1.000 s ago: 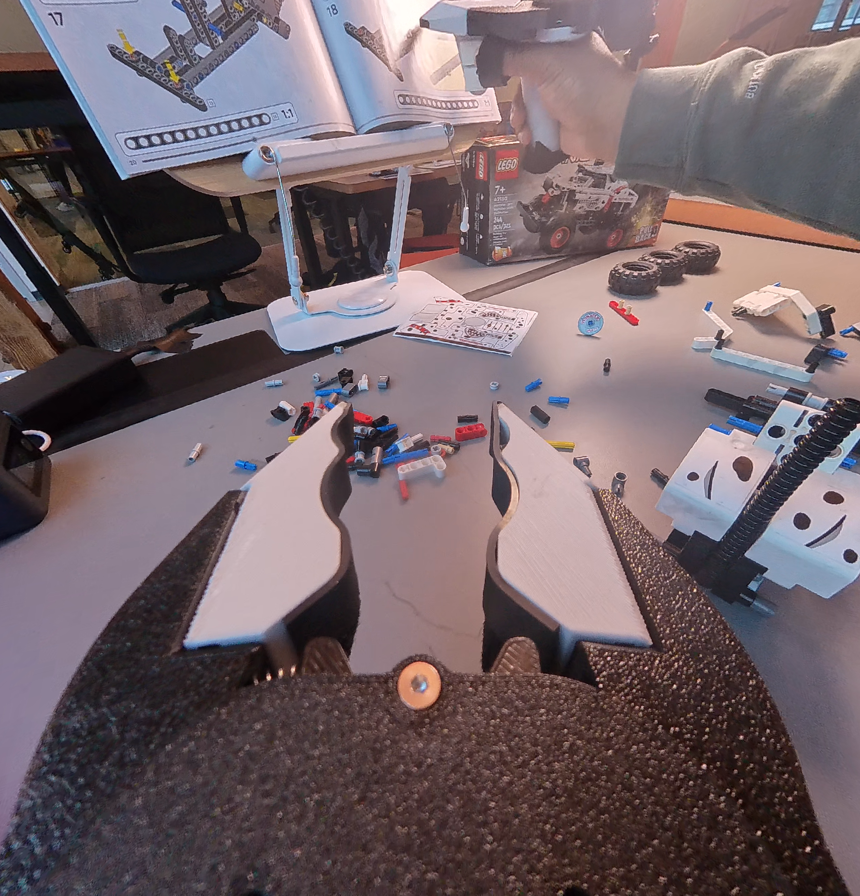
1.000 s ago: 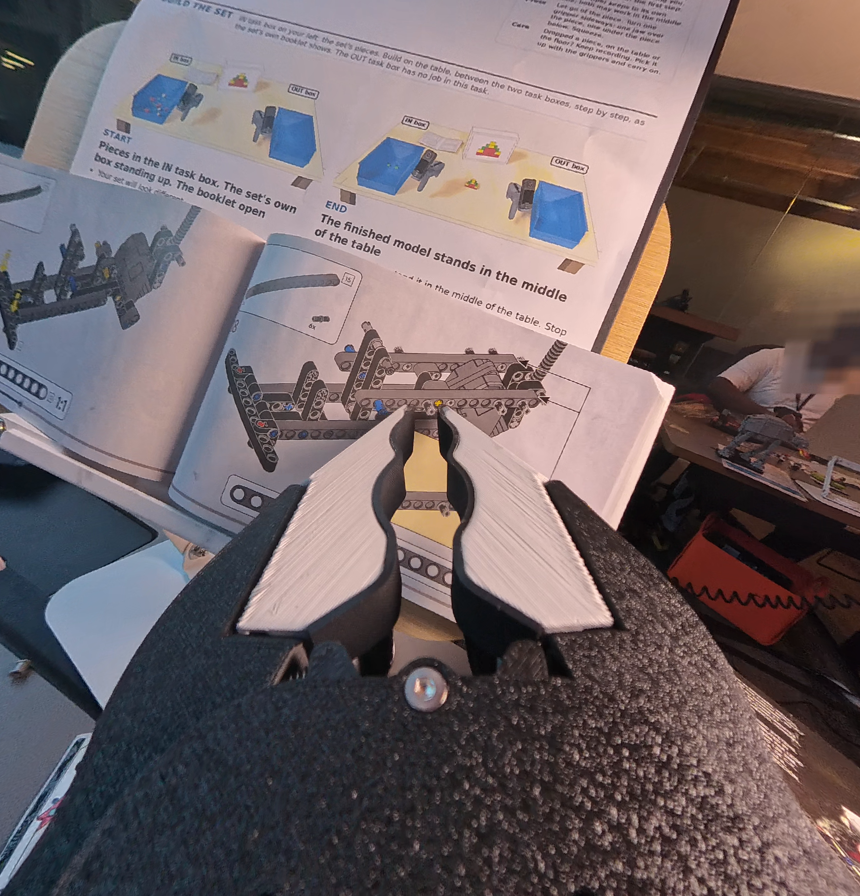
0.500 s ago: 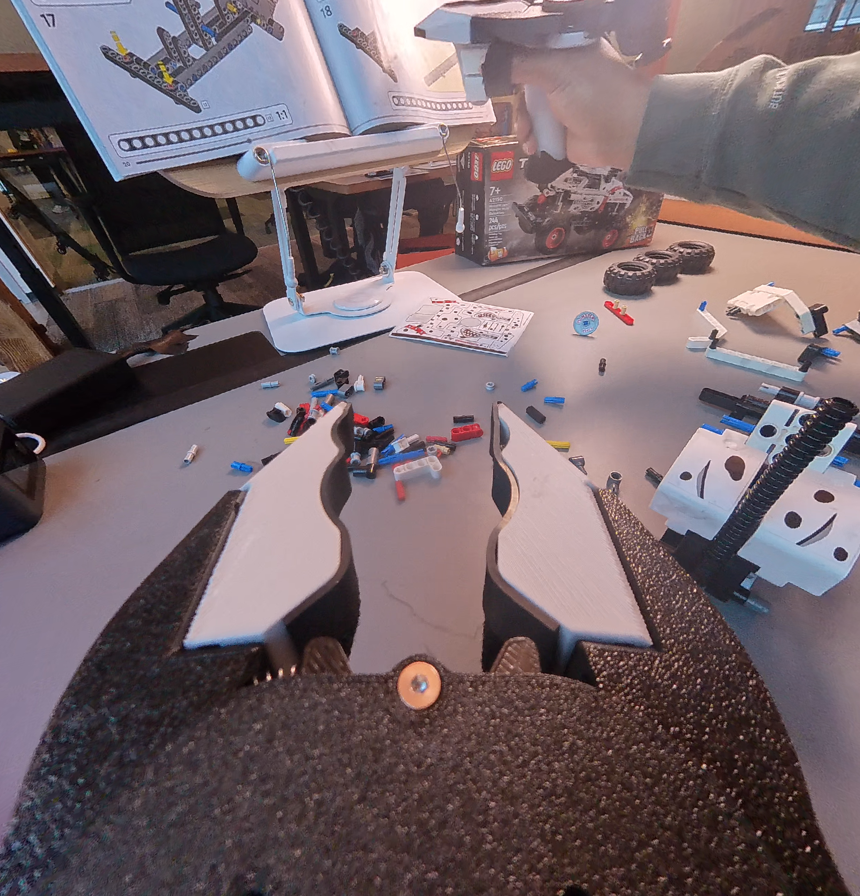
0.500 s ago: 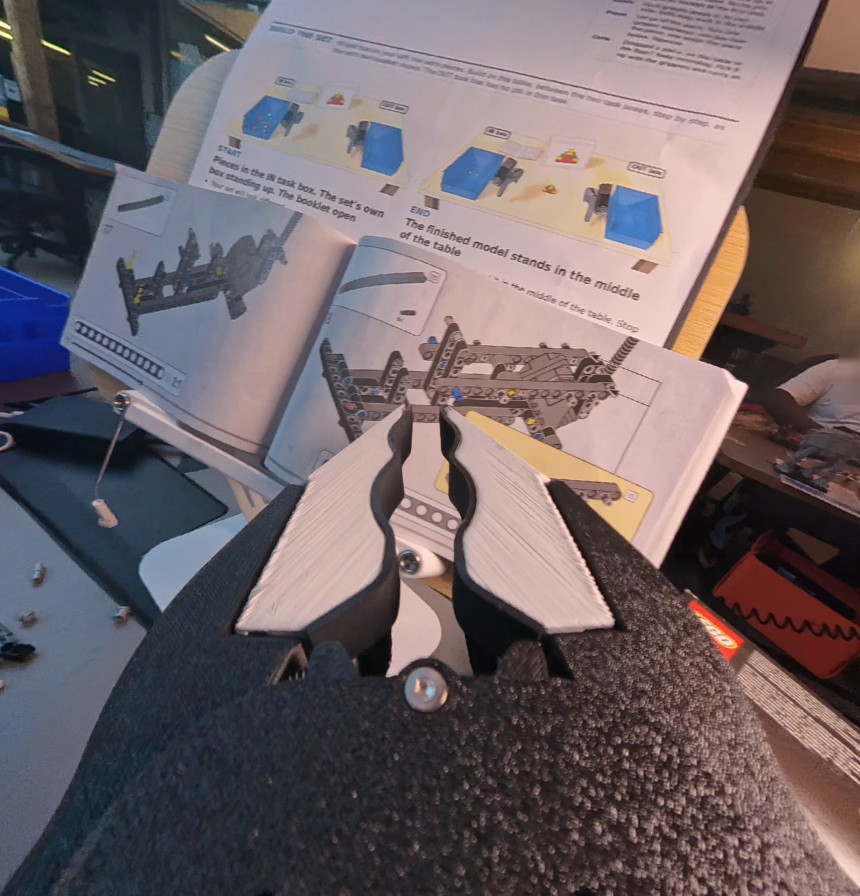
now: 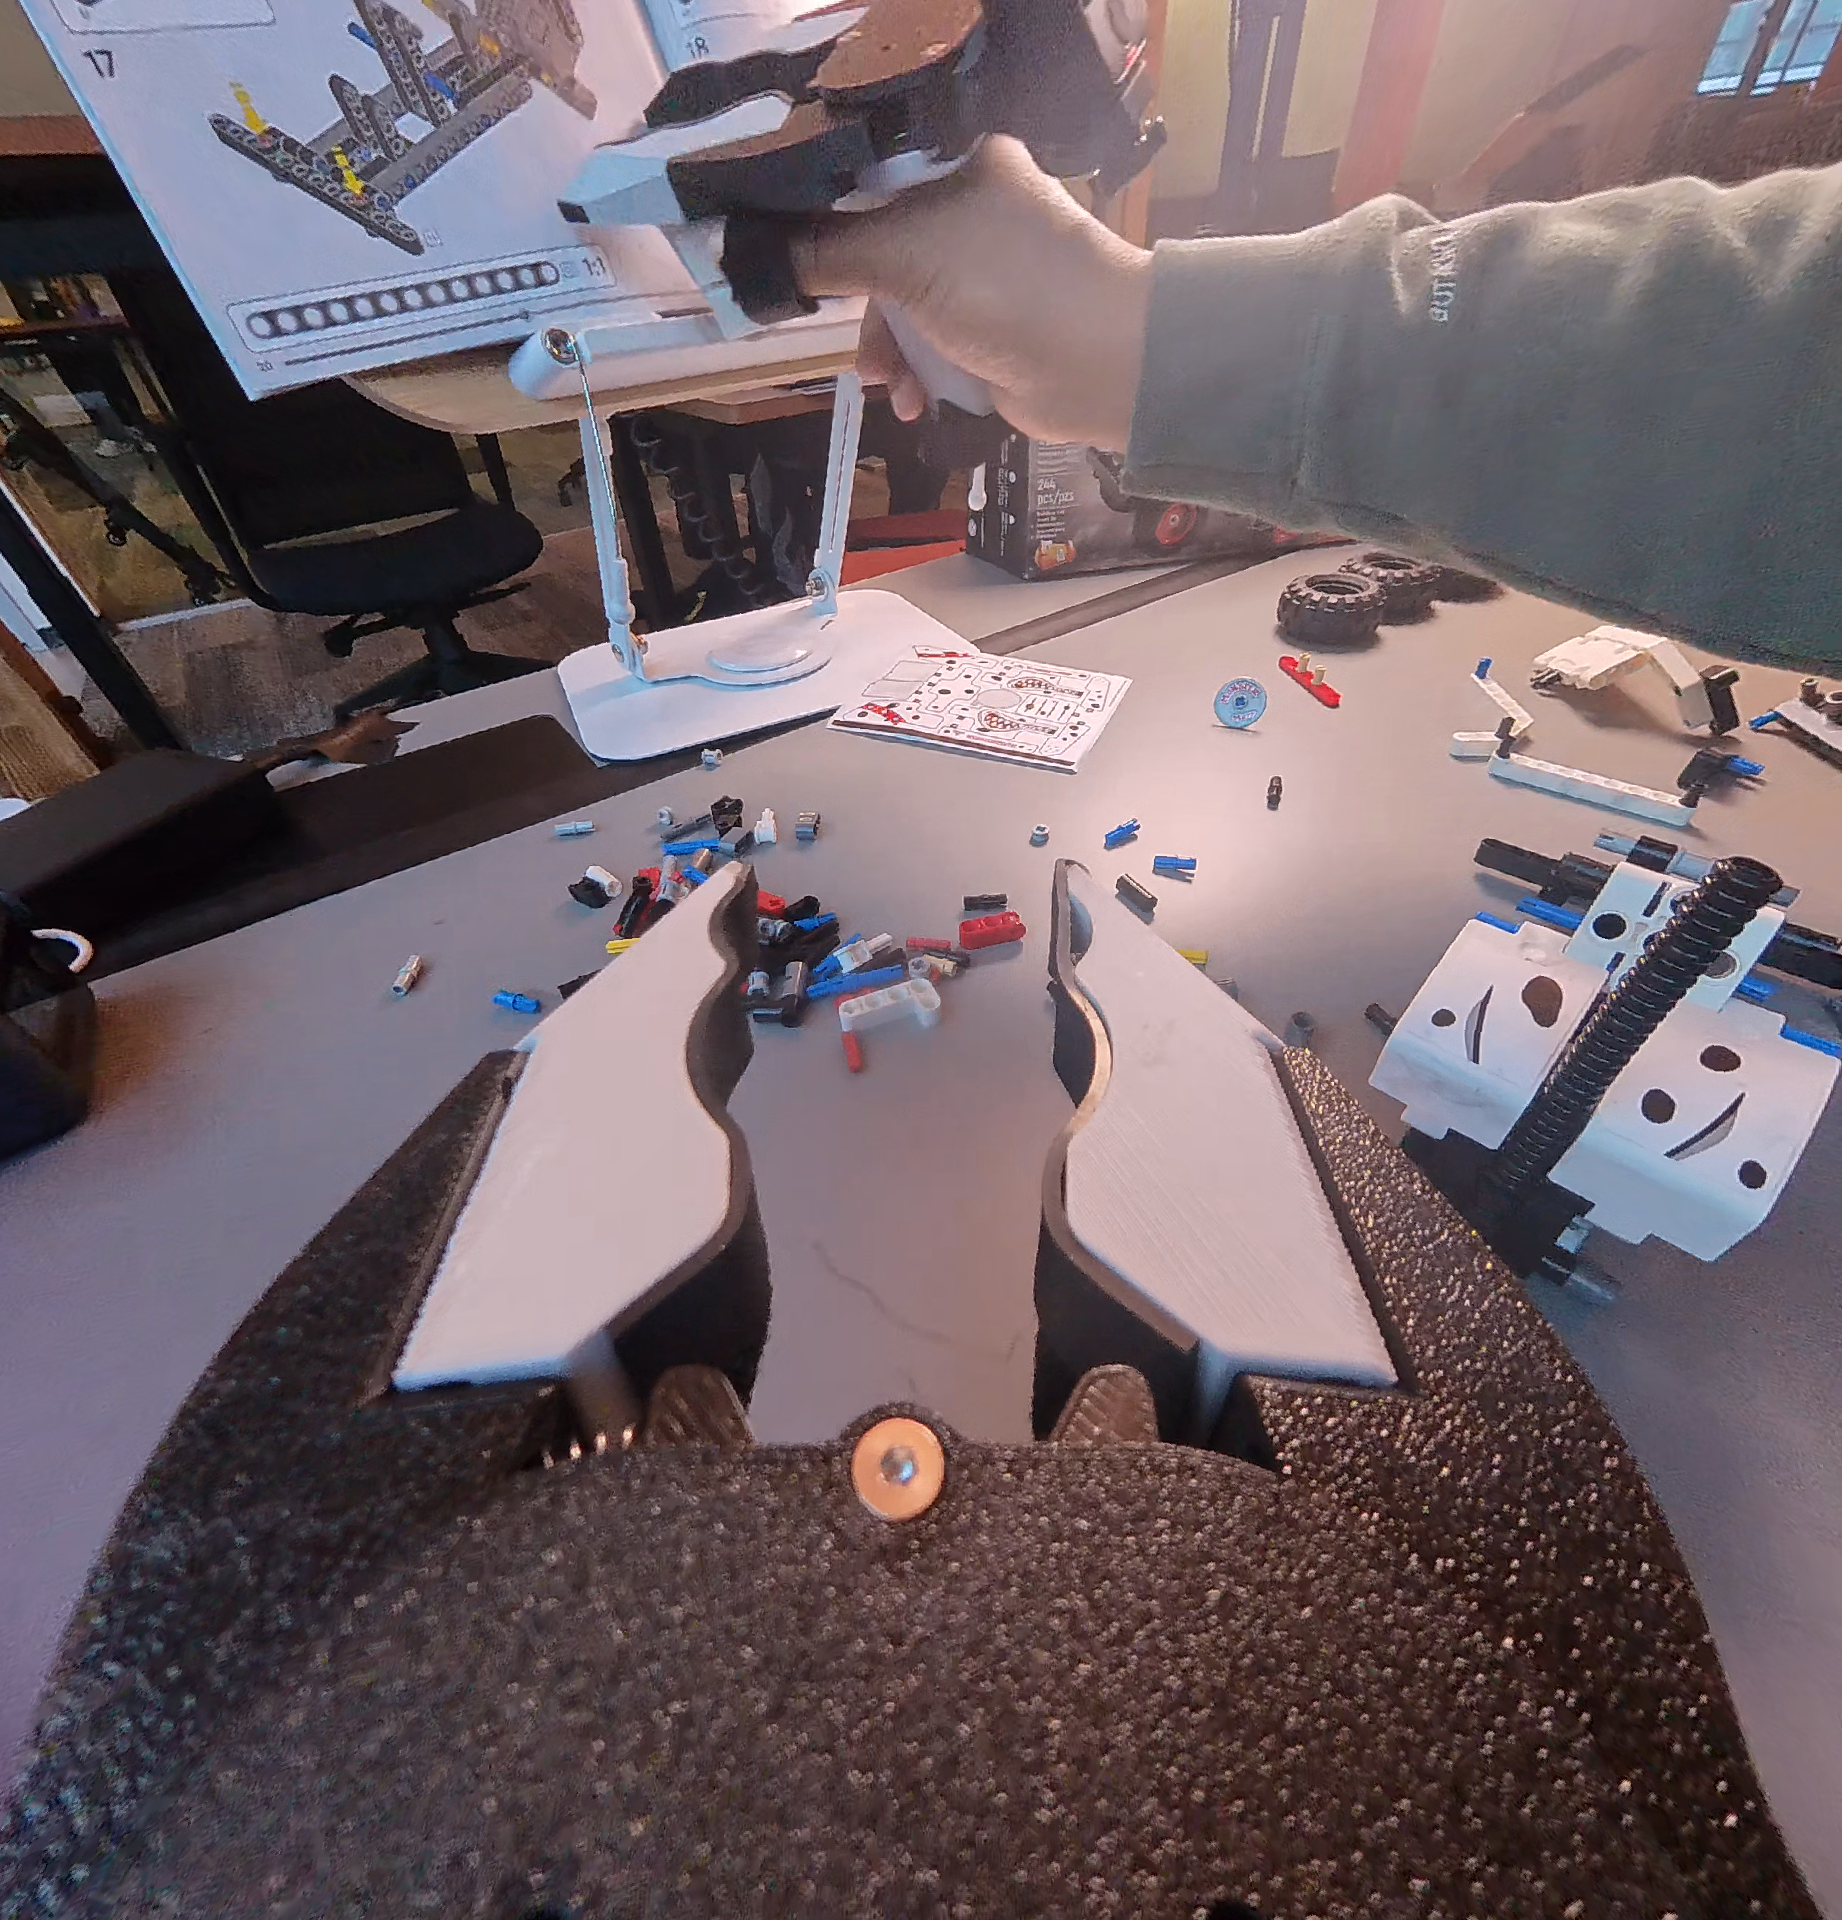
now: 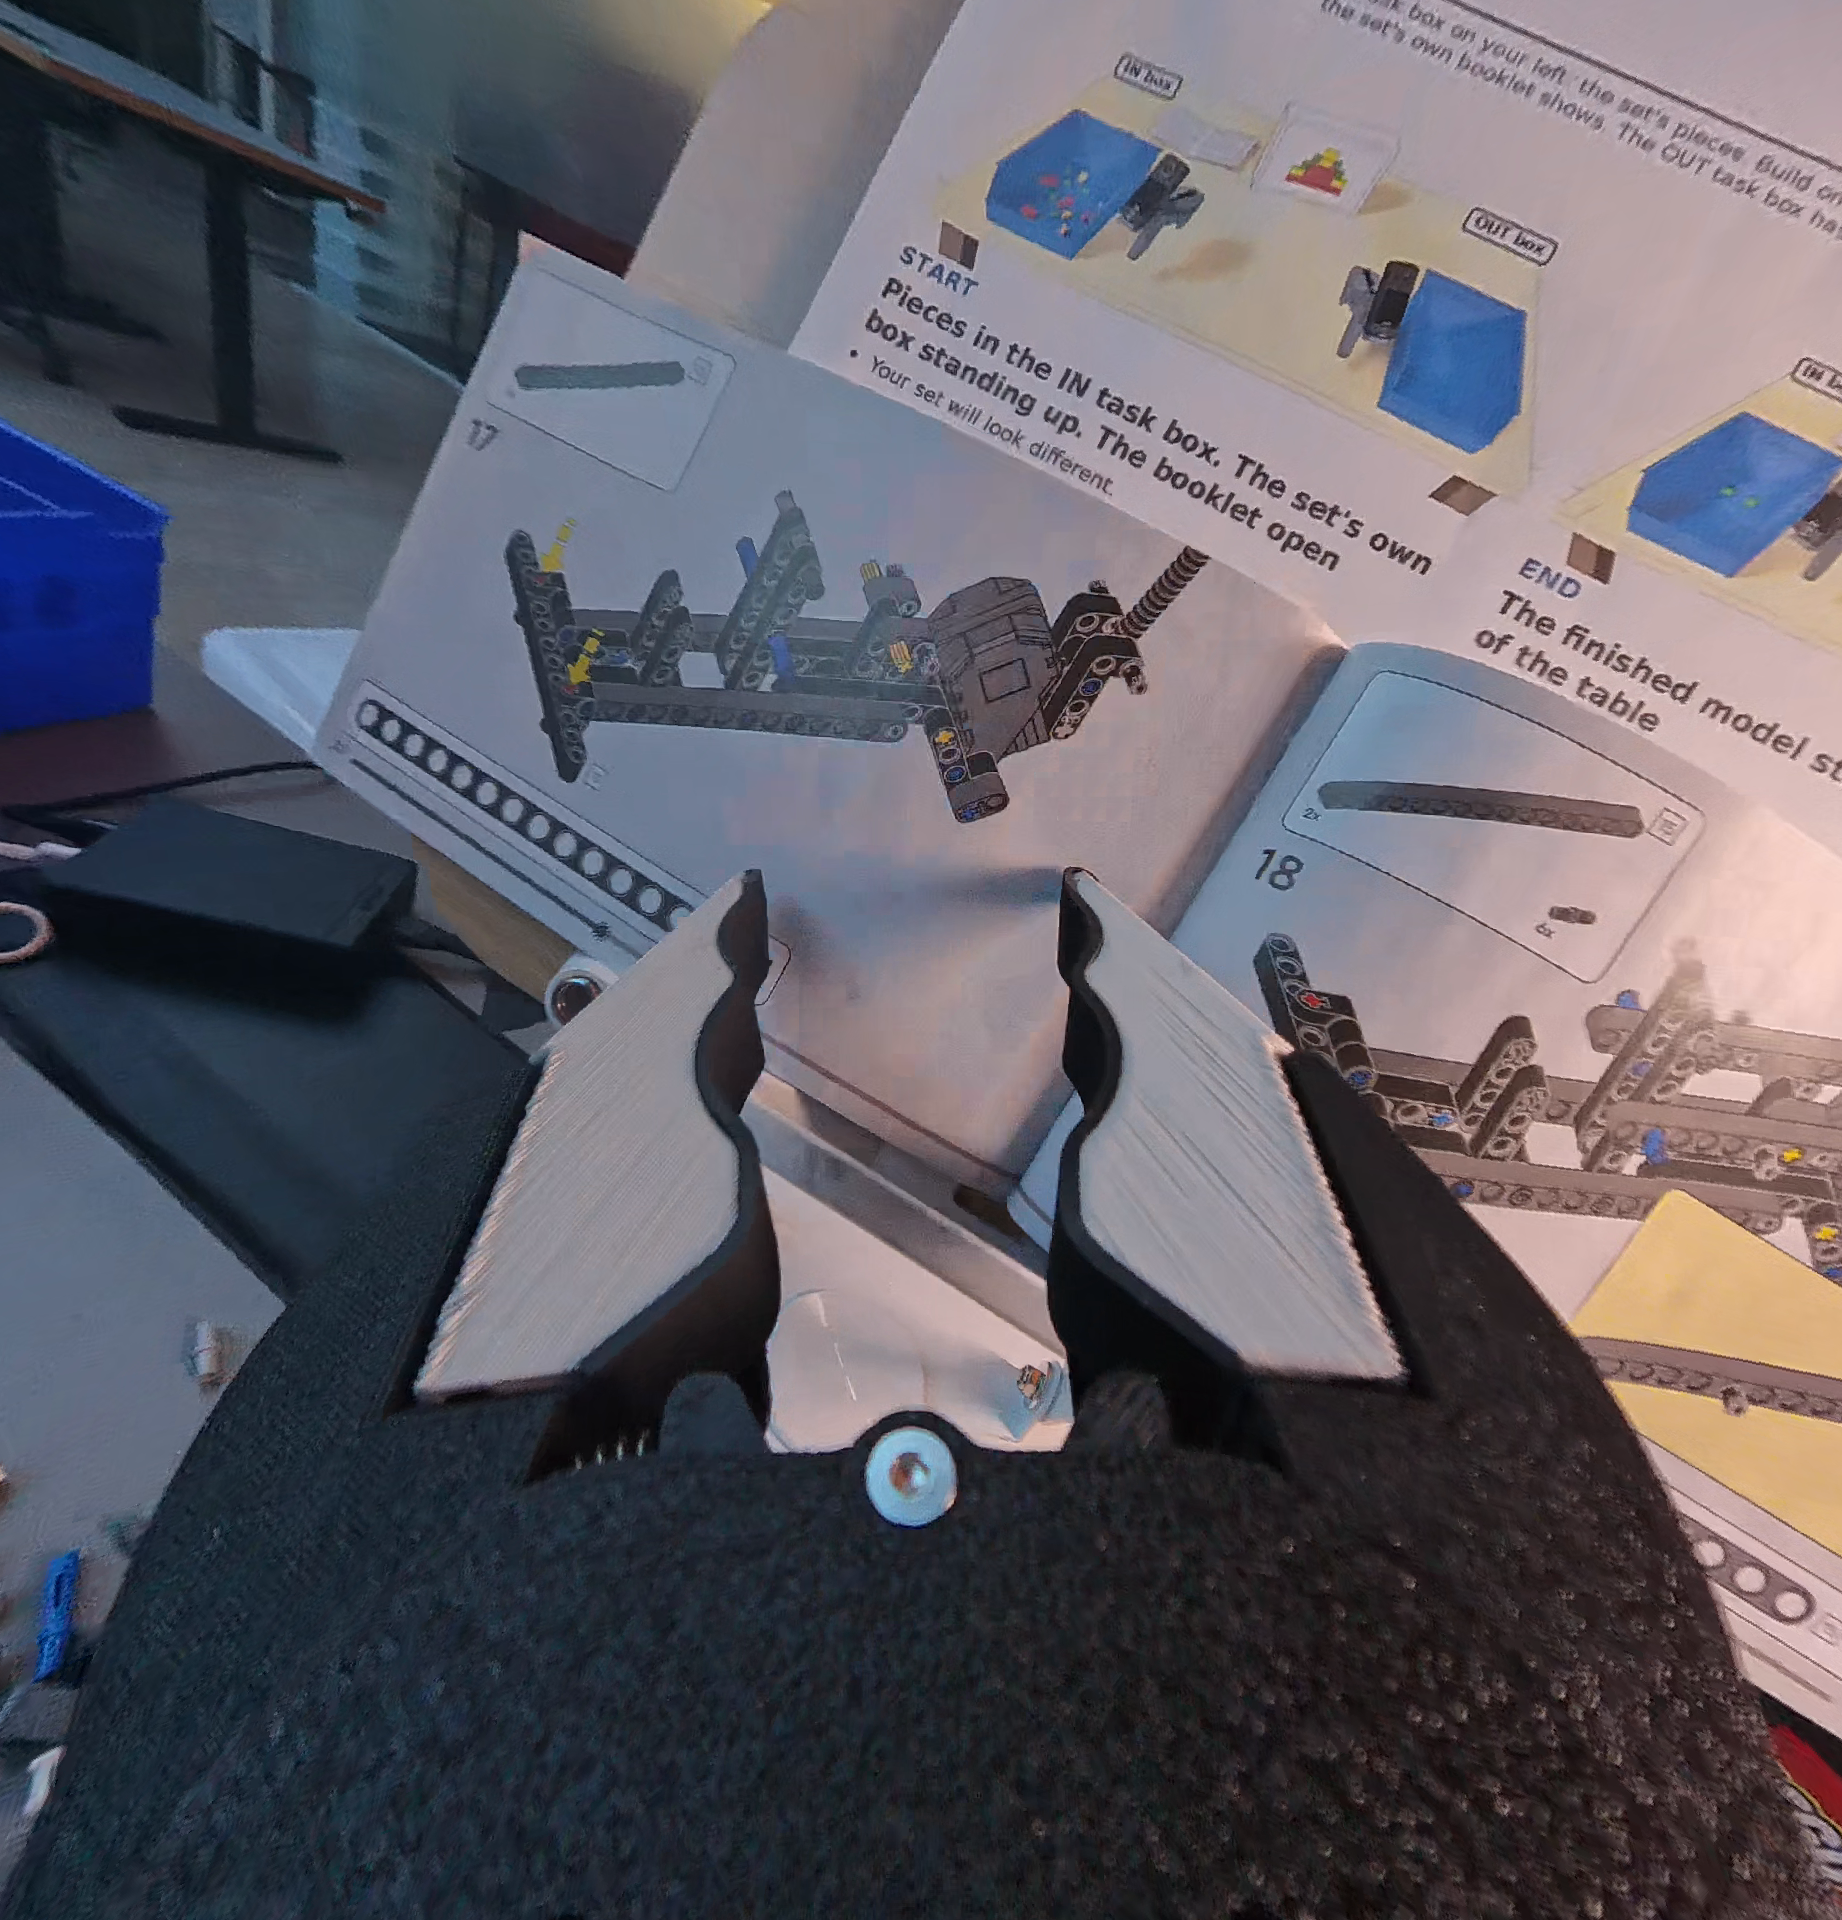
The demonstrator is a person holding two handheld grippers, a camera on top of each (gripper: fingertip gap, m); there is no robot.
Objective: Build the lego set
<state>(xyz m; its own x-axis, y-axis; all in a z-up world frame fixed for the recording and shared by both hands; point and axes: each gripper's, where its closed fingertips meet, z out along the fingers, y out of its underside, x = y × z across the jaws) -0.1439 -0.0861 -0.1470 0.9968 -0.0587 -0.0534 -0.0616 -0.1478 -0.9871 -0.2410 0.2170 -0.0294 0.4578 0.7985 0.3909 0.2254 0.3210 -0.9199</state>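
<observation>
My left gripper (image 5: 904, 883) is open and empty, low over the grey table (image 5: 273, 1122). Just beyond its tips lies a pile of small loose pieces (image 5: 803, 956) in black, blue, red and white. A partly built white body with a black ribbed hose (image 5: 1603, 1091) lies to its right. My right gripper (image 6: 912, 894) is open and empty, held up in front of the open instruction booklet (image 6: 896, 727), near its left page. In the left wrist view a hand holds the right gripper (image 5: 626, 197) in front of the booklet (image 5: 377, 156).
The booklet rests on a white stand (image 5: 730, 665) with a task sheet (image 6: 1312, 260) behind it. A sticker sheet (image 5: 984, 701), black tyres (image 5: 1343, 603), white sub-assemblies (image 5: 1623, 675) and the set's box (image 5: 1083, 509) lie beyond. A blue bin (image 6: 44, 582) and a black box (image 6: 231, 883) stand at the left. The tips of one gripper are about 35 centimetres away from the tips of the other.
My right gripper has opened from nearly shut and swung left, from the booklet's right page towards its left page. My left gripper has barely moved.
</observation>
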